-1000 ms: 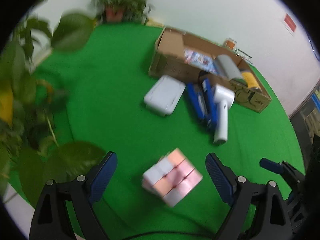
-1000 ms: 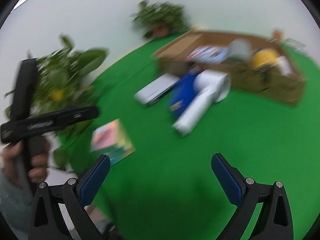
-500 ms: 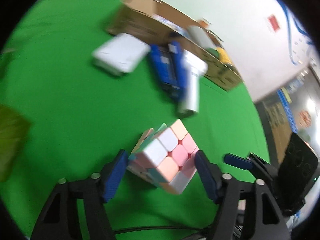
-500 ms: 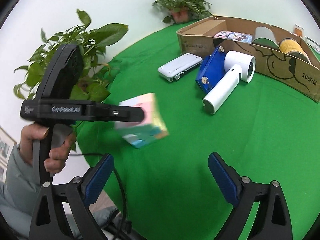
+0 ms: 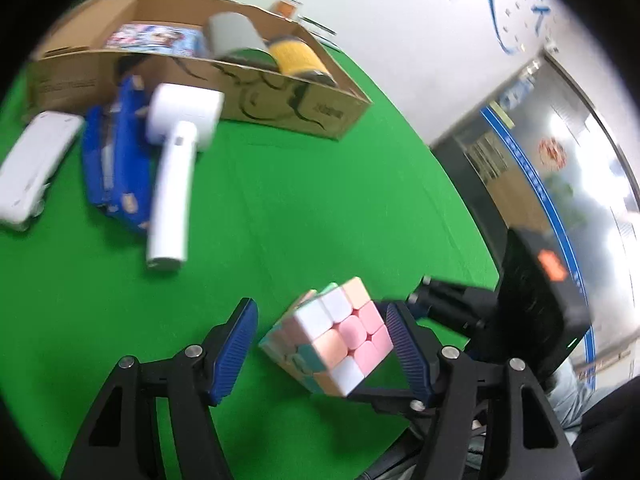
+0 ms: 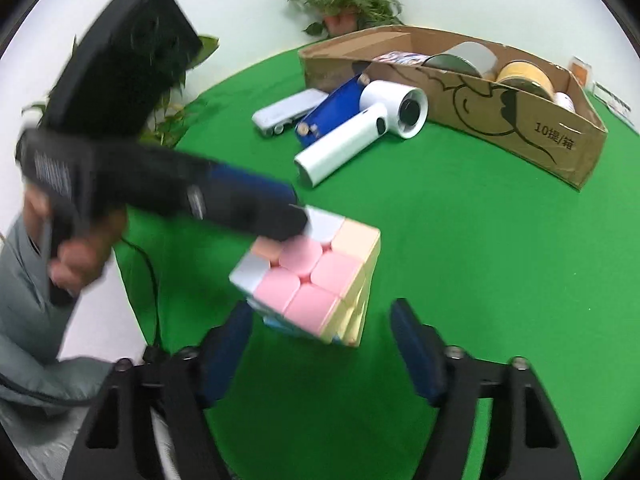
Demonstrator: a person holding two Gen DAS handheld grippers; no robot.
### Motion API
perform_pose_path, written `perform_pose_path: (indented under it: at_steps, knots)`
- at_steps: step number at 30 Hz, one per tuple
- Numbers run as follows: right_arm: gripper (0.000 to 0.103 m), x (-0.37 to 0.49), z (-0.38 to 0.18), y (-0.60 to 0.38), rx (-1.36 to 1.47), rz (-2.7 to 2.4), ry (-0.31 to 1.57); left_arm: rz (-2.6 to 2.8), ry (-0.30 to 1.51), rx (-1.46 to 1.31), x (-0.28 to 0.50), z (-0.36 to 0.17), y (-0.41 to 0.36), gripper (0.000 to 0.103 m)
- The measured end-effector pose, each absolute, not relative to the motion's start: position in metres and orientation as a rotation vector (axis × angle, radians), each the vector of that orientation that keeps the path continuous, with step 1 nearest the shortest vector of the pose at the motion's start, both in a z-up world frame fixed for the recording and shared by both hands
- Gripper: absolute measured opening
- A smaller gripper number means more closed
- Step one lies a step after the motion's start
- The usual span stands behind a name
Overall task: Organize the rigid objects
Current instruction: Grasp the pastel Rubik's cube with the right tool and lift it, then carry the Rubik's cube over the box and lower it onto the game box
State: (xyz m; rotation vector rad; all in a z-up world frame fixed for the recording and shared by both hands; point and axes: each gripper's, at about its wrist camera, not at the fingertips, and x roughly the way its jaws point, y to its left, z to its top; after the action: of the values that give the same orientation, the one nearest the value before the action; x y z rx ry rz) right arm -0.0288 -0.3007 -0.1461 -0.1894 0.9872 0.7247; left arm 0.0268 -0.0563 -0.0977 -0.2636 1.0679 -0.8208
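Cube (image 5: 336, 344) now off the green surface (image 5: 320, 200) and carried right, up to the right tool (image 6: 322, 306); a second ago it lay flat between the open left jaws.

Left tool (image 5: 320, 308) grips the cube: right pad flat on the pink side, left pad at the far corner, contact there hard to see. Right tool's jaws have just been closing, the cube's lower part between them. There's a visible gap at its right finger, so it's not clamped. Cube is a stickerless 3x3 in pastels: pink, peach, white and mint tiles, scrambled, held tilted in the air near the surface's near edge. Well apart at the far left sit a white hair dryer (image 5: 172, 184), a blue case (image 5: 112, 168) and a white case (image 5: 32, 168), just in front of the cardboard box (image 5: 280, 92).
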Motion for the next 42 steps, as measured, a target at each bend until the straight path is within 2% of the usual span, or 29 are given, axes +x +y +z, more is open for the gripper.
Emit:
perform_pose_path:
  at_steps: [1, 3, 7, 10, 12, 15, 22, 23, 26, 32, 42]
  knots:
    - [0.049, -0.029, -0.150, -0.298, -0.199, 0.725, 1.002, -0.796, 1.086, -0.282, 0.027, -0.100, -0.053, 0.066]
    - [0.047, -0.031, -0.155, -0.290, -0.187, 0.712, 1.036, -0.730, 1.157, -0.339, 0.026, -0.112, -0.047, 0.065]
    - [0.047, -0.048, -0.146, -0.280, -0.108, 0.822, 1.003, -0.712, 1.212, -0.382, 0.016, -0.125, -0.052, 0.065]
    - [0.055, -0.045, -0.152, -0.284, -0.095, 0.778, 0.996, -0.724, 1.232, -0.402, 0.014, -0.129, -0.057, 0.063]
    - [0.056, -0.040, -0.163, -0.285, -0.108, 0.731, 1.030, -0.755, 1.243, -0.396, 0.019, -0.129, -0.063, 0.060]
    - [0.056, -0.037, -0.166, -0.293, -0.074, 0.715, 1.023, -0.806, 1.237, -0.300, 0.014, -0.121, -0.074, 0.059]
    - [0.054, -0.030, -0.170, -0.301, -0.068, 0.691, 1.028, -0.768, 1.255, -0.389, 0.035, -0.119, -0.057, 0.058]
    - [0.054, -0.029, -0.171, -0.300, -0.067, 0.687, 1.027, -0.763, 1.289, -0.386, 0.036, -0.125, -0.060, 0.063]
    - [0.052, -0.024, -0.169, -0.289, -0.091, 0.677, 1.028, -0.812, 1.362, -0.456, 0.033, -0.137, -0.067, 0.065]
    - [0.052, -0.033, -0.165, -0.284, -0.127, 0.637, 1.020, -0.798, 1.349, -0.462, 0.031, -0.135, -0.069, 0.066]
    - [0.051, -0.038, -0.156, -0.273, -0.148, 0.585, 0.964, -0.733, 1.248, -0.295, 0.017, -0.110, -0.085, 0.066]
